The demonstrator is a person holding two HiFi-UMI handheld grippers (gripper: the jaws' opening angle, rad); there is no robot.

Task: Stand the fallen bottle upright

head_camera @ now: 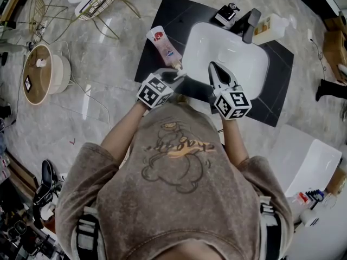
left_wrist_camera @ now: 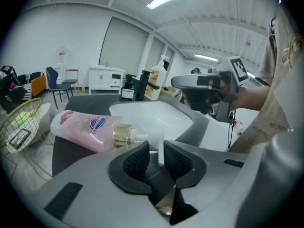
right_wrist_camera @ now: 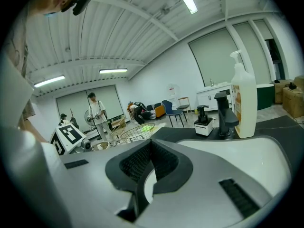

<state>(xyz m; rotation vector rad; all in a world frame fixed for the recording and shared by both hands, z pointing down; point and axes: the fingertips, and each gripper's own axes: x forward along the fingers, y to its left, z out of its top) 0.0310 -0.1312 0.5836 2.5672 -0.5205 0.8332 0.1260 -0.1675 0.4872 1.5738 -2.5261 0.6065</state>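
Bottle lying near left edge of counter, pump spout nipped in left claw for levering upright; right claw closed, empty, parked over sink.

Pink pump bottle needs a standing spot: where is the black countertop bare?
Bare: the black countertop left of the white sink basin, beyond the pink pump bottle, and right of the basin. Crowded behind it: black faucet, cream pump bottle, small white dispenser.

Bottle on the counter, left of the sink — faucet behind the sink.
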